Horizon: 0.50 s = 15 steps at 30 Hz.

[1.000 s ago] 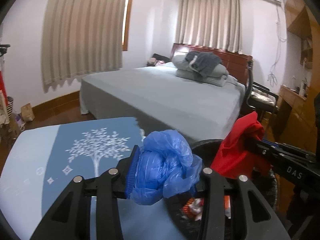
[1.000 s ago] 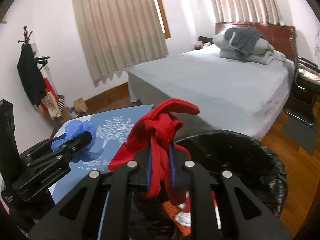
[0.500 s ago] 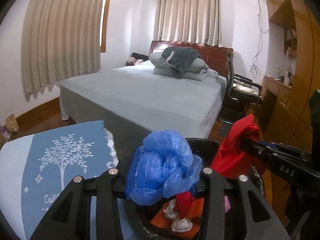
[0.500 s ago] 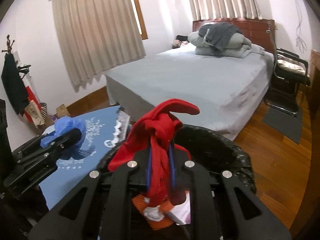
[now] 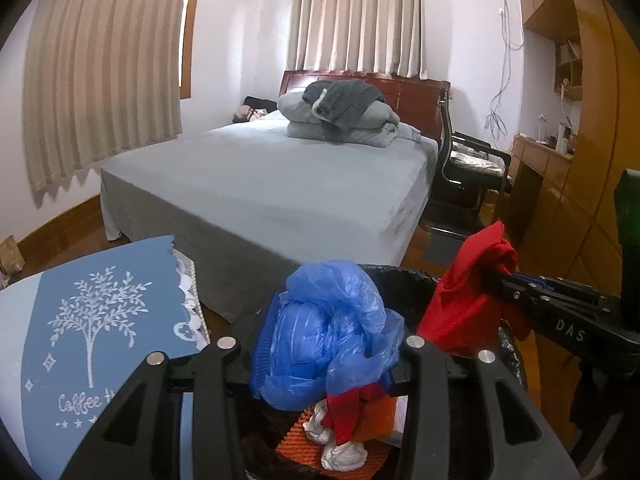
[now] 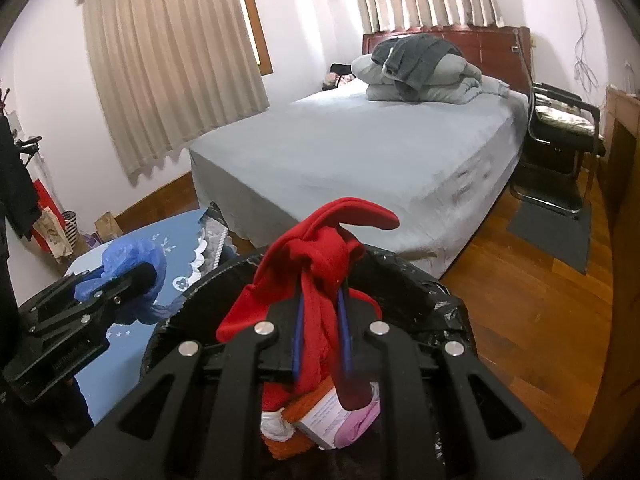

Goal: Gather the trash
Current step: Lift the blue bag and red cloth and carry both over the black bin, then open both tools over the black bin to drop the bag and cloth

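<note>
Trash bin (image 5: 404,280) below both grippers – left gripper (image 5: 326,356) clamps blue bag (image 5: 328,332), right gripper (image 6: 322,344) red cloth (image 6: 320,264); bed (image 5: 280,184) behind, perhaps close.

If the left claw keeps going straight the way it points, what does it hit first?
Probably the far inner wall of the black-lined trash bin just beyond the blue plastic bag that the left claw holds; depth is unclear.

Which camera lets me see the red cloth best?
The right wrist view. The red cloth sits dead centre there, knotted and pinched in the right tongs over the trash bin. The left wrist view shows it only from the side, near the right edge.
</note>
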Motion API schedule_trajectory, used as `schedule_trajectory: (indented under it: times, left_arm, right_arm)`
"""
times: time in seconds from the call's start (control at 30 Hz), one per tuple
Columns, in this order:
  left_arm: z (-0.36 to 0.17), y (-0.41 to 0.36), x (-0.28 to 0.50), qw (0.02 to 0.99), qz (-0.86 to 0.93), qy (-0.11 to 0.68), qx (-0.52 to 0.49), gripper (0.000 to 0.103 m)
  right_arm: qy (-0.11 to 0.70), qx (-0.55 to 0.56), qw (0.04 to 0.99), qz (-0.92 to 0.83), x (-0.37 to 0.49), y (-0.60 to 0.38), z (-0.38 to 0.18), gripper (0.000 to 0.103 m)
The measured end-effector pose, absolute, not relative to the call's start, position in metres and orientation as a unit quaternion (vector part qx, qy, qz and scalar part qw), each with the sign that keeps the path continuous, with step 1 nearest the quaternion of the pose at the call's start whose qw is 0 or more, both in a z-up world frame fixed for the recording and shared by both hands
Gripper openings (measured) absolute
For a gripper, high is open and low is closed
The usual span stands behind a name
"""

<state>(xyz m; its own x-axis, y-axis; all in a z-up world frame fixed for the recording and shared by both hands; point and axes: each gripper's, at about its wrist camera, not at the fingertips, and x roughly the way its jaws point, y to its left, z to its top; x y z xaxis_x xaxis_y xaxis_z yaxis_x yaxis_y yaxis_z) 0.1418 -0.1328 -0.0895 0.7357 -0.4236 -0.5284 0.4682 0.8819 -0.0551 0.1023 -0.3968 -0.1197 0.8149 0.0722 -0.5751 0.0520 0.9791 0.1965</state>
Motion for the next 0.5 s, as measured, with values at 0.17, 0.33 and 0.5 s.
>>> schedule_trajectory:
  times: [0.17,0.33,0.5]
  left_arm:
    - [-0.097,-0.14,0.146,0.927,-0.244,0.28,0.045,0.041]
    - [-0.104,-0.148,0.151,0.924,-0.249,0.286,0.048,0.041]
    - [-0.113,-0.158,0.156,0.92,-0.254,0.294,0.053,0.041]
  right_arm:
    - [0.31,0.103,0.945,0.0,0.109,-0.403,-0.126,0.013]
    - [0.315,0.1,0.944,-0.009,0.113,-0.41,-0.132,0.013]
    - [0.325,0.101,0.94,-0.017,0.117,-0.414,-0.14,0.013]
